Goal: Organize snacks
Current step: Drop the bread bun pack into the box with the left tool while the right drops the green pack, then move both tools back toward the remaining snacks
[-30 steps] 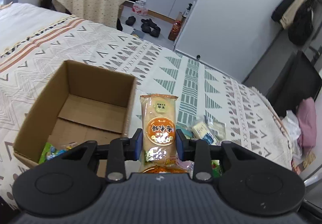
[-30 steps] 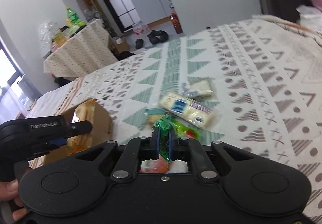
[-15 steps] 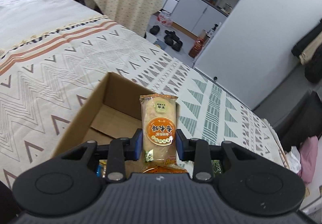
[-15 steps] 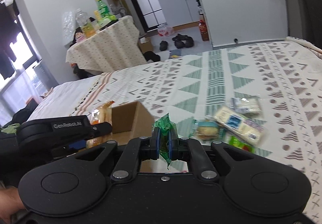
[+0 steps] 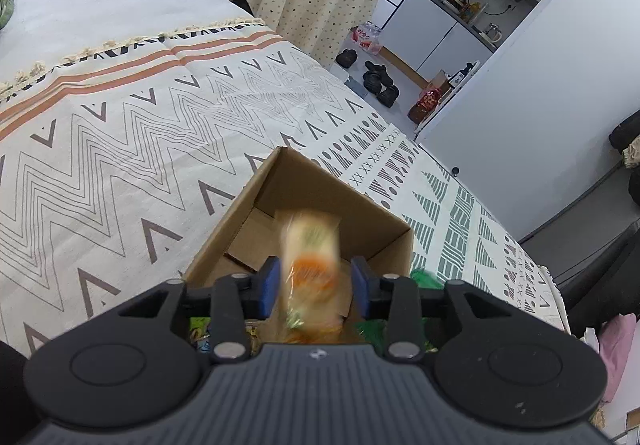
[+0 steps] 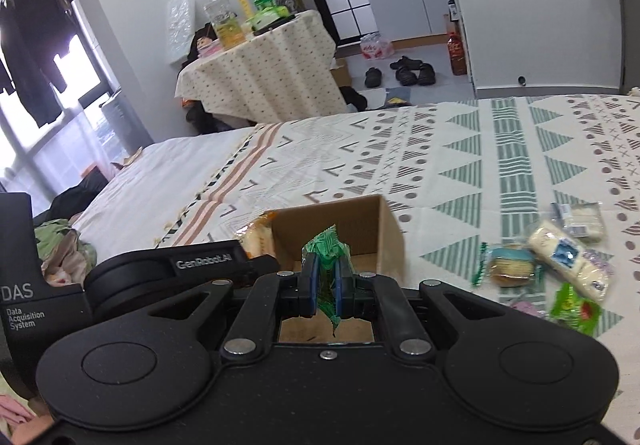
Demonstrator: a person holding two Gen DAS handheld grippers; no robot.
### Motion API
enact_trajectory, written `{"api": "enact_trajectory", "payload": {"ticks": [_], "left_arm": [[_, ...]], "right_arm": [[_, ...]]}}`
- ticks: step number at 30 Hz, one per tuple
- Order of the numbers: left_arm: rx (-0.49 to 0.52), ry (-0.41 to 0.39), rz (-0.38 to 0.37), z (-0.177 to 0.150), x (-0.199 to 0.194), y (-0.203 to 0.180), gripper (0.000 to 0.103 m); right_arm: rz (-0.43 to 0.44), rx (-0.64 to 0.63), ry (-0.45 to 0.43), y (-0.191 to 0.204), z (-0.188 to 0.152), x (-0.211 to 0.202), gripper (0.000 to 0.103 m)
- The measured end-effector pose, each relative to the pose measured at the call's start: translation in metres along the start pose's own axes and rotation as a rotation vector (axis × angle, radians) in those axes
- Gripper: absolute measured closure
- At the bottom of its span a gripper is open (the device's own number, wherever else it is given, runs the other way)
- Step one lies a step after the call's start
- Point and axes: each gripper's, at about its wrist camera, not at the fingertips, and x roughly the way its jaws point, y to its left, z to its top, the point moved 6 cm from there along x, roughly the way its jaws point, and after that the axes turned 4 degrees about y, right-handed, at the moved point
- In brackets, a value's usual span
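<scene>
The patterned bedspread [image 5: 160,133] fills most of both views, and on it, at lower centre of the left wrist view, sits the open cardboard box [image 5: 384,221], its flaps folded flat inside. That box looks like the place the snacks are going.

The left gripper [image 5: 314,283] hangs right over the box mouth. Its blue pads [image 5: 269,281] stand apart with a gap on either side of the orange snack packet [image 5: 312,269], which is blurred between them; I'd say it is loose and dropping, though the blur keeps me from being sure. It is a long, puffy film pack, light and soft, probably a cake or bread inside that would crush if squeezed hard. Its middle, across the narrow width, looks like the sensible place to hold it.

In the right wrist view, the right gripper [image 6: 326,287] is pressed nearly together on a small green packet [image 6: 326,251], pinching the crinkly wrapper low down, with the box [image 6: 390,229] just ahead of it. That one weighs next to nothing and the film is slick, so a grip on the crimped seam seems safest.

At the right edge of that view, a little heap of loose snacks [image 6: 560,261] lies on the bedspread beside the box: a white-and-blue pack, a round cake in clear wrap, another green sachet. All are thin-wrapped and yielding.
</scene>
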Motion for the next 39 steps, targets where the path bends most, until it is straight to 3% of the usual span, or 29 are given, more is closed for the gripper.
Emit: {"api": "enact_trajectory", "payload": {"ticks": [3,4,6,9,12,15,26,39], "left_arm": [[-0.014,0.004,0.005,0.000,0.001,0.002,0.051],[-0.018,0.008,0.003,0.000,0.001,0.003,0.048],[-0.014,0.011,0.004,-0.001,0.002,0.001,0.045],[0.007,0.020,0.007,-0.005,0.003,-0.005,0.035],[0.035,0.038,0.009,-0.010,0.005,-0.012,0.022],[0.063,0.060,0.023,-0.018,0.007,-0.020,0.018],[0.141,0.104,0.003,-0.047,0.006,-0.050,0.015],[0.256,0.173,-0.058,-0.096,0.004,-0.091,0.015]], "right_arm": [[0.002,-0.001,0.021,0.005,-0.003,0.004,0.090],[0.001,0.007,0.029,0.004,-0.004,0.005,0.084],[-0.018,0.027,0.032,0.001,-0.005,0.004,0.060],[-0.059,0.059,0.020,-0.010,-0.007,-0.002,0.037],[-0.094,0.069,0.013,-0.022,-0.010,-0.010,0.021],[-0.141,0.071,0.016,-0.036,-0.014,-0.019,0.012],[-0.257,0.171,-0.001,-0.091,-0.036,-0.052,0.000],[-0.307,0.245,0.015,-0.137,-0.064,-0.080,0.000]]}}
